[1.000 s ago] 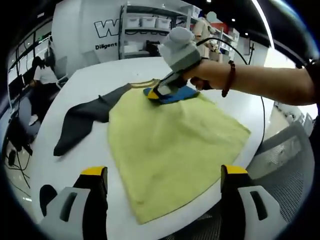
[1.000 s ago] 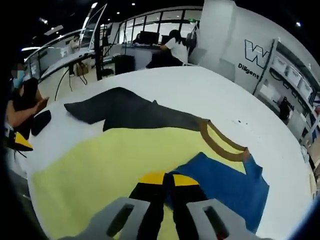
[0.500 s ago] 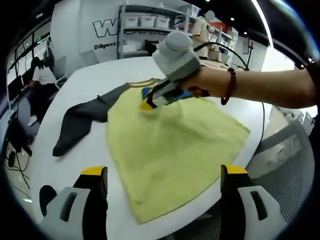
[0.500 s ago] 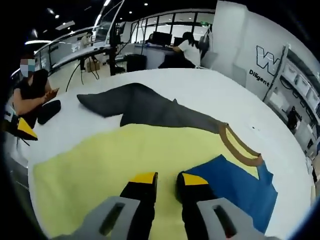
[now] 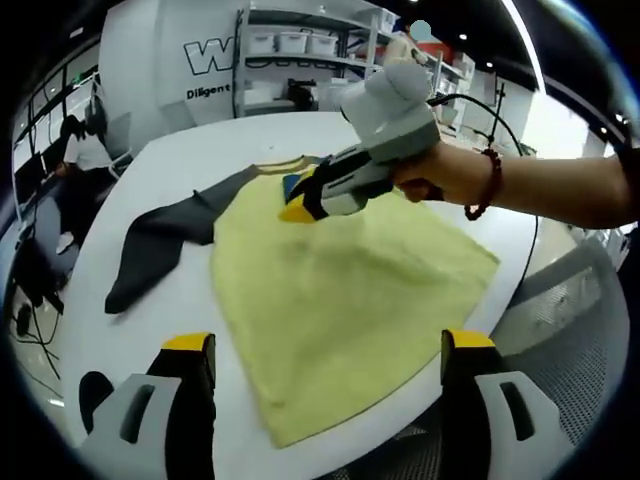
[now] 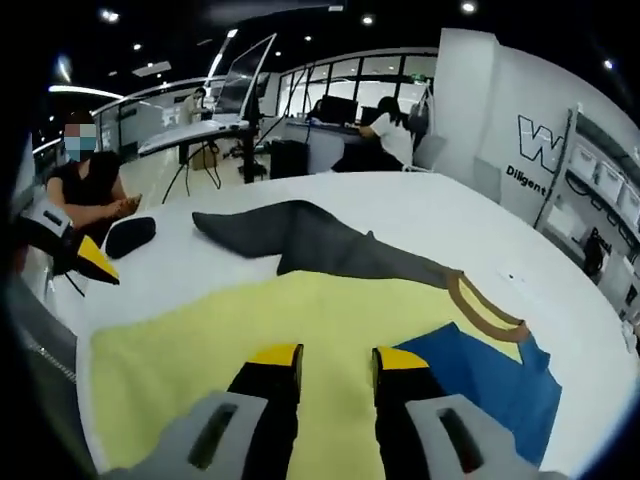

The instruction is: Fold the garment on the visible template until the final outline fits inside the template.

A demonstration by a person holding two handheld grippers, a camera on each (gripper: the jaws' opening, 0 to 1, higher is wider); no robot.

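In the left gripper view, the left gripper (image 5: pixel 325 375) rises from the bottom of the frame. Its two yellow-tipped jaws stand wide apart with nothing between them. Between the jaws lies the near edge of the shirt (image 5: pixel 340 300).

The shirt is spread flat on the white table (image 5: pixel 180 170). Its yellow body fills the middle of the frame. Its long axis runs from the hem at the bottom center up to the brown collar (image 5: pixel 285 163) at the top center. So the shirt points away from the left gripper. A dark gray sleeve (image 5: pixel 160 240) sticks out to the left side of the frame. A blue sleeve (image 5: pixel 290 184) peeks out just behind the right gripper, near the collar.

The right gripper (image 5: pixel 297 207) sits in the upper middle, held by a hand (image 5: pixel 445 175) coming in from the right. It hangs over the shirt near the collar. In the right gripper view, the right gripper (image 6: pixel 338 355) has its jaws a little apart, holding nothing. The yellow shirt (image 6: pixel 250 340) lies under them. The blue sleeve (image 6: pixel 490 375) is at the lower right, the collar (image 6: pixel 480 310) is right of center, and the gray sleeve (image 6: pixel 300 240) is in the upper middle.

One second ago the right gripper's jaws were pressed together at the blue sleeve. Now they have opened and lifted off the cloth. The shirt has stayed where it was.
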